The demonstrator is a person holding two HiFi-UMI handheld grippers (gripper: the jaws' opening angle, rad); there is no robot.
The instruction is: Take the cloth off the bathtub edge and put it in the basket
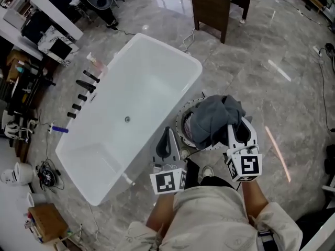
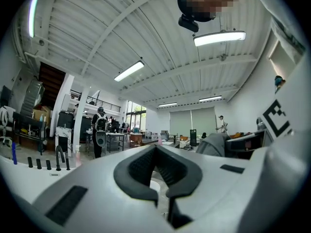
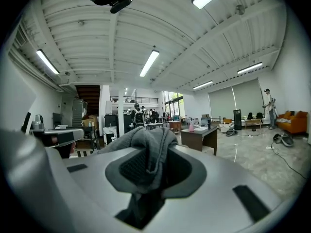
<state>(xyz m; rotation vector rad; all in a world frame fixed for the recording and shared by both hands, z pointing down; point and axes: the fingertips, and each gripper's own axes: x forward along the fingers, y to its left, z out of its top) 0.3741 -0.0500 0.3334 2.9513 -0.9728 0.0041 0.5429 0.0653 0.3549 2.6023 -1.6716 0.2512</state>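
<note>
Two tools are held low in the head view, one in each hand, and each carries one marker cube (image 1: 168, 182).

At far left, five dark fittings (image 1: 82, 96) are ranged in a row along one rim of the single white bathtub (image 1: 131, 103), which is set at a slant on the grey floor (image 1: 272, 51).

The left tool (image 1: 168, 131) is pointed at the tub's near long edge. In the left gripper view, the left tool (image 2: 156, 148) is seen with its jaws brought together at the tips, and nothing is held between them.

Just right of the tub, one round basket (image 1: 181, 125) is stood on the floor, close against the tub wall. One grey cloth (image 1: 212, 116) is bunched over the basket's opening and hides most of it; whether it rests inside cannot be told.

The right tool (image 1: 236, 123) is placed at the cloth's right side. In the right gripper view, the right tool (image 3: 150, 154) is seen closed narrowly on a fold of the cloth (image 3: 146, 140), which is draped over and down between the jaws.

One dark wooden counter (image 1: 212, 7) is seen beyond, well apart from the basket.
</note>
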